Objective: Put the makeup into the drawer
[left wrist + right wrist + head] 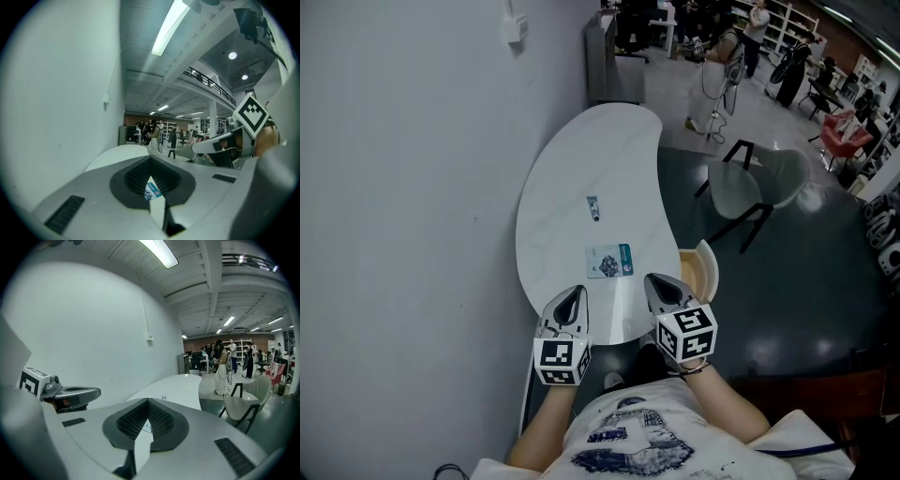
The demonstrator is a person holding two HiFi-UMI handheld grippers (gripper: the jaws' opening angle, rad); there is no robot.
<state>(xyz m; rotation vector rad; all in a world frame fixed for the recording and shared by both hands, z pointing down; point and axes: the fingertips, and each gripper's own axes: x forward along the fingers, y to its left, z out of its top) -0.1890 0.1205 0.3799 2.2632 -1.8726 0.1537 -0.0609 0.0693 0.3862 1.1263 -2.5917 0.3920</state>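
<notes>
1. A white, kidney-shaped table (pixel 581 169) stands against a pale wall (pixel 412 187).
2. A pale chair (pixel 741 187) with black legs sits beside the table.
3. People (pixel 757 23) stand far off near shelves (pixel 789 17).

On the table (pixel 581 169), I can't read the print on the packet (pixel 609 261), and the thin item (pixel 593 207) beyond it is too small for me to name. The left gripper (pixel 572 294) hides part of the table's near rim, and its own view gives me only a sliver of the packet through the notch of its closed jaws. At the table's right edge, the right gripper (pixel 662 281) covers part of the drawer (pixel 701 267).
</notes>
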